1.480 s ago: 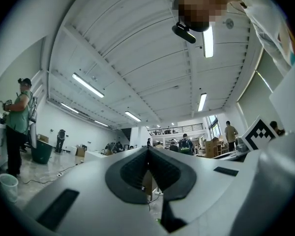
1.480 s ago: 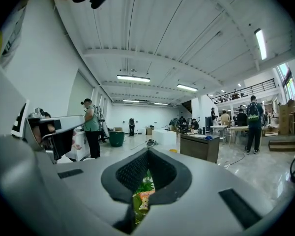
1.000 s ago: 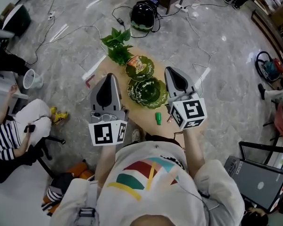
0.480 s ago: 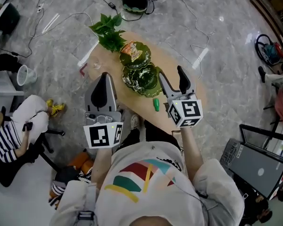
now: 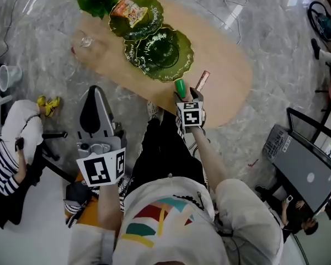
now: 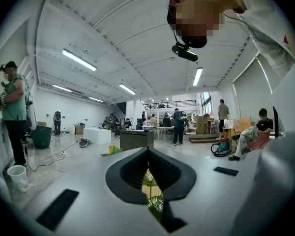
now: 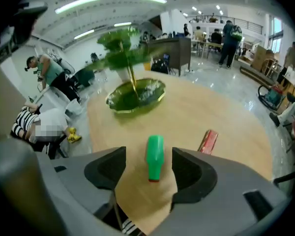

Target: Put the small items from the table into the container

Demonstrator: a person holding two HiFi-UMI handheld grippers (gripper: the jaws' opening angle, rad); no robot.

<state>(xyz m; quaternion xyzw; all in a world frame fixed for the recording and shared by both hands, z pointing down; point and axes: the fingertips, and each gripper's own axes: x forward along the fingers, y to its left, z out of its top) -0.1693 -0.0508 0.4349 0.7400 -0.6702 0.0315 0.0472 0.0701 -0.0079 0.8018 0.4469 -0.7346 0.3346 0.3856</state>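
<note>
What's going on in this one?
A person works at a wooden table with tongs in each hand. The right tongs point down at its near edge, open, with a small green item lying between the jaws, not yet gripped. A reddish wrapped bar lies beside it. The left tongs are shut and empty, off the table. The nearer green dish looks empty; the farther dish holds a snack packet.

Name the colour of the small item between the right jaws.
The small item is green; see right gripper view.
</note>
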